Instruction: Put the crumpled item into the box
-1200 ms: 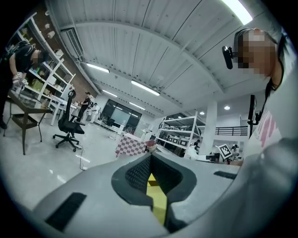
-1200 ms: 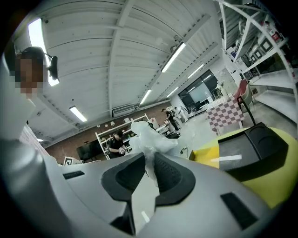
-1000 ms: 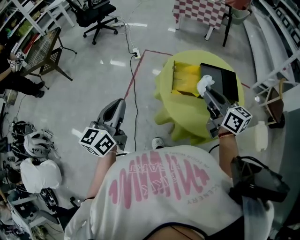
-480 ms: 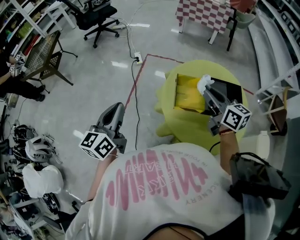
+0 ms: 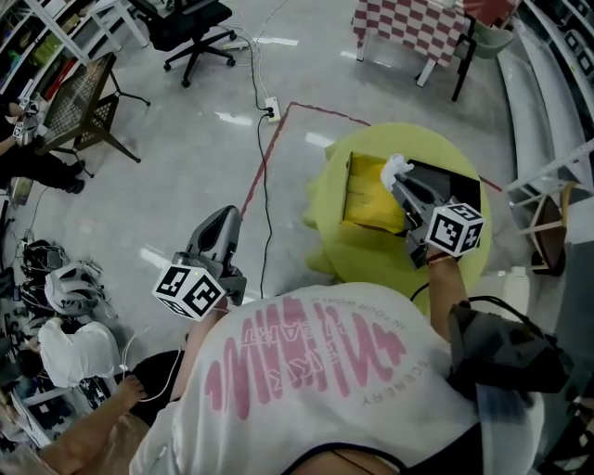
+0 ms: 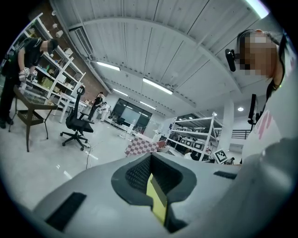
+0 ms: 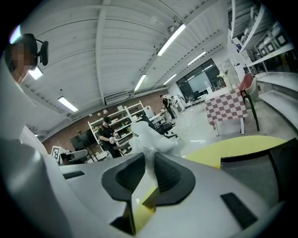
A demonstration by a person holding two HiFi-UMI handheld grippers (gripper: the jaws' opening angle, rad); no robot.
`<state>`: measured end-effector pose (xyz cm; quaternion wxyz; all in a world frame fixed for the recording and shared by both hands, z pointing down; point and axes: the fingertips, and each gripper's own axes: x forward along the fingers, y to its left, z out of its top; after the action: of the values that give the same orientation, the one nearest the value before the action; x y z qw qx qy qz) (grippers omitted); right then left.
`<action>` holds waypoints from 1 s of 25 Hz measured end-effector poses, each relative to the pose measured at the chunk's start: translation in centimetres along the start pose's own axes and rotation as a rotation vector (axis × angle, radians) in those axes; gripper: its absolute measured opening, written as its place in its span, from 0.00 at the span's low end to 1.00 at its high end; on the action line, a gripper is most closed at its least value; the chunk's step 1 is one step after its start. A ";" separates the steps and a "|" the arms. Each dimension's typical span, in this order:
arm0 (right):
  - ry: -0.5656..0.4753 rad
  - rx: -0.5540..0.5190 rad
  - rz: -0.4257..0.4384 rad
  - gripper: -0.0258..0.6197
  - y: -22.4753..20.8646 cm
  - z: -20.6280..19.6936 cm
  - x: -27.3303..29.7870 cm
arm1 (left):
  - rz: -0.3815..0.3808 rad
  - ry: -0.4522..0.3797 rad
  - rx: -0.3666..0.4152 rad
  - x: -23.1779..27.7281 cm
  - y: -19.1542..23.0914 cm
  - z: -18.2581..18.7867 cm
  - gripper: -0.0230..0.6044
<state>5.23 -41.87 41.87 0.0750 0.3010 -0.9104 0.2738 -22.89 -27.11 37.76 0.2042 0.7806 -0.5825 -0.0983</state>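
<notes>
A white crumpled item (image 5: 397, 167) sticks out of my right gripper (image 5: 396, 182), which is shut on it. It hangs over the right edge of the open box (image 5: 370, 191) with the yellow inside, beside the box's black lid (image 5: 448, 182). The box lies on a round table under a yellow cloth (image 5: 371, 252). In the right gripper view the crumpled item (image 7: 150, 137) is pinched in the right gripper (image 7: 150, 161), with the yellow cloth (image 7: 233, 148) ahead. My left gripper (image 5: 225, 217) is over the floor, left of the table. In its own view the left gripper (image 6: 150, 160) is shut and empty.
A cable (image 5: 264, 176) and a red tape line (image 5: 264, 160) run across the grey floor left of the table. An office chair (image 5: 190, 23), a checkered table (image 5: 408, 23) and a mesh table (image 5: 79, 102) stand further off. Helmets and bags (image 5: 70, 288) lie at the left, white shelving (image 5: 552, 172) at the right.
Both grippers have moved forward toward the table. The right gripper has carried the crumpled item along the box's right edge, farther from me. The left gripper stays shut and empty.
</notes>
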 end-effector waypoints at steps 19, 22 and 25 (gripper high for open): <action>0.288 -0.004 -0.131 0.13 -5.4 -7.6 5.6 | 0.111 0.001 -0.001 -1.7 3.4 -0.3 0.05; 0.330 0.007 -0.160 0.13 -5.9 -9.0 5.9 | 0.125 0.004 -0.011 -2.4 3.9 -0.6 0.05; 0.365 0.018 -0.177 0.13 -6.3 -10.1 6.0 | 0.138 0.000 -0.015 -2.9 4.3 -0.6 0.05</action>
<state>3.86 -43.61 55.03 0.2599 0.3257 -0.8493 0.3242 -27.29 -25.30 39.88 0.2164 0.7370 -0.6342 -0.0884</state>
